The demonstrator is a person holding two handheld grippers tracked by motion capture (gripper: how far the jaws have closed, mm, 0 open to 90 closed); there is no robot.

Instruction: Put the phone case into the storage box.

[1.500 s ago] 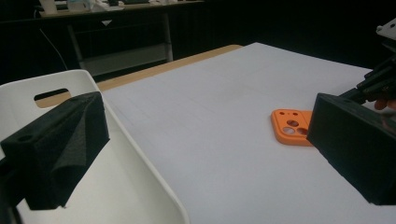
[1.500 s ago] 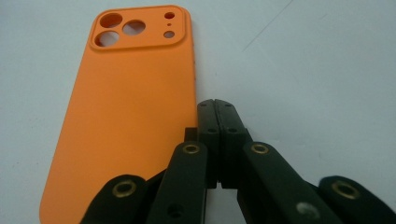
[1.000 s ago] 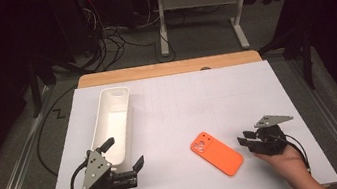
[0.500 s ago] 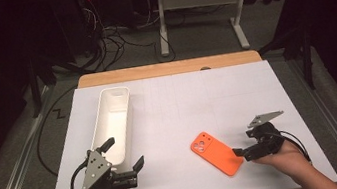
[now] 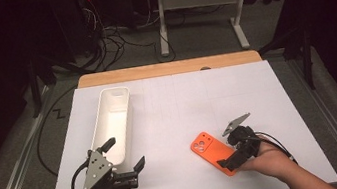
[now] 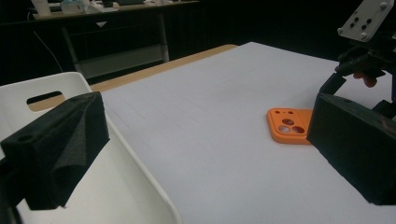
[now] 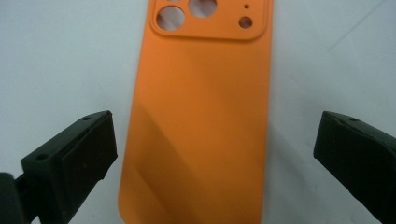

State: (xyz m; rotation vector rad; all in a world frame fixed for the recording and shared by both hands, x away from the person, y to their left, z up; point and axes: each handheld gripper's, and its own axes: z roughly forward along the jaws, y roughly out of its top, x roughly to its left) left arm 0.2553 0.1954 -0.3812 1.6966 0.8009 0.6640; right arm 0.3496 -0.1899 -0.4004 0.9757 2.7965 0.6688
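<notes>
An orange phone case lies back side up on the white table sheet, right of centre near the front. My right gripper hovers over its near end, open, one jaw on each side of the case without touching it. A long white bin lies lengthwise at the left. My left gripper rests at the bin's near end, open and empty; its left jaw stands over the bin. The case and the right gripper appear farther off in the left gripper view.
The white sheet covers a wooden table whose far edge shows. Beyond it are a desk frame and tangled cables on the floor. Metal rails run along both sides.
My right gripper has moved left and down over the near end of the orange case, jaws now straddling it. The left gripper and the bin have stayed put.
</notes>
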